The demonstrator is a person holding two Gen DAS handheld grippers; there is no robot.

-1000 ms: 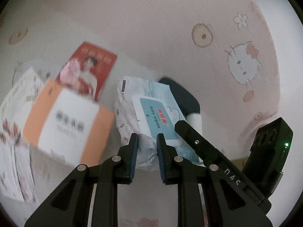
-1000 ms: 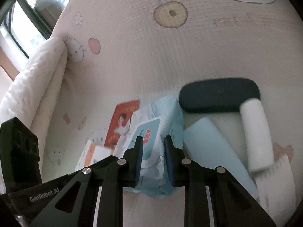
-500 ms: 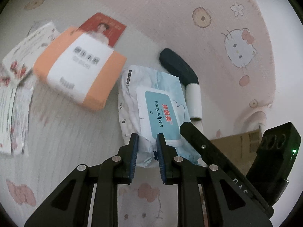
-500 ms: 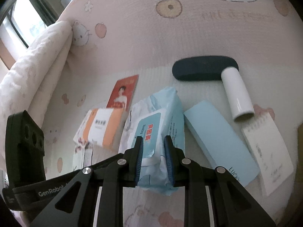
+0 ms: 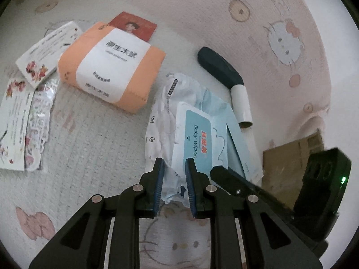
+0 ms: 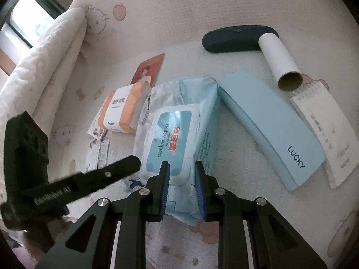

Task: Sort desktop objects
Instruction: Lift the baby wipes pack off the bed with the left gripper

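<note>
Both grippers, left gripper [image 5: 174, 177] and right gripper [image 6: 182, 179], hold the baby wipes pack [image 6: 177, 132] between narrow fingers at lower centre of each frame.

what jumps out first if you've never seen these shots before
Both grippers, left and right, pinch the near edge of one blue baby wipes pack at the middle of a pink cartoon-print blanket. Left of it sits an orange tissue pack; on its other side lie a pale blue LUCKY case and a white cardboard tube.
</note>
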